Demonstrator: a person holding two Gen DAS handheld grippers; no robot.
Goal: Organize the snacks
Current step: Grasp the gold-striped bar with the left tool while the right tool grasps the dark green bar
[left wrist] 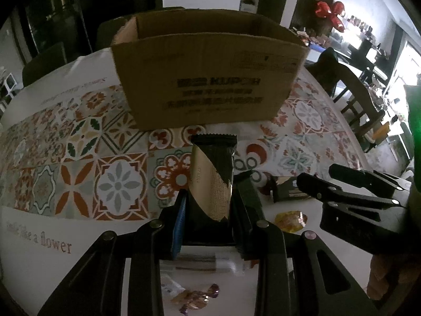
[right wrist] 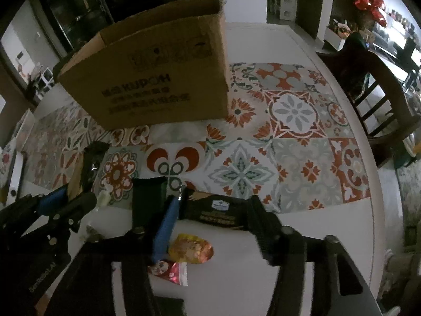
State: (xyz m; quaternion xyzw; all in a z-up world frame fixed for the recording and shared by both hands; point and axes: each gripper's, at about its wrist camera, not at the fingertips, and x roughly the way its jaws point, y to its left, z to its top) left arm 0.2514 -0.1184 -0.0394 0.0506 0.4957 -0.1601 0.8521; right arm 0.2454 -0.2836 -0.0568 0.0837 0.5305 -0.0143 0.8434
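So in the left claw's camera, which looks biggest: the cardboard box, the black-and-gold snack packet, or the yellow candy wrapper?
1. Brown cardboard box
2. Black-and-gold snack packet, though it sits close to the camera
3. Crinkly yellow candy wrapper

Right gripper (right wrist: pixel 210 205) over a dark snack packet (right wrist: pixel 218 212) on the patterned tablecloth (right wrist: pixel 289 131).

Its jaws stand apart on either side of the packet, not visibly pressing it. The cardboard box (right wrist: pixel 158 79) stands open-topped beyond the packet, well apart from it. A yellow-orange wrapper (right wrist: pixel 193 250) and a red-and-white wrapper (right wrist: pixel 171 271) lie nearer the camera than the packet. The left gripper (right wrist: pixel 58 205) shows at the left, beside the packet, gripping another packet (right wrist: pixel 86 168) that stands upright.
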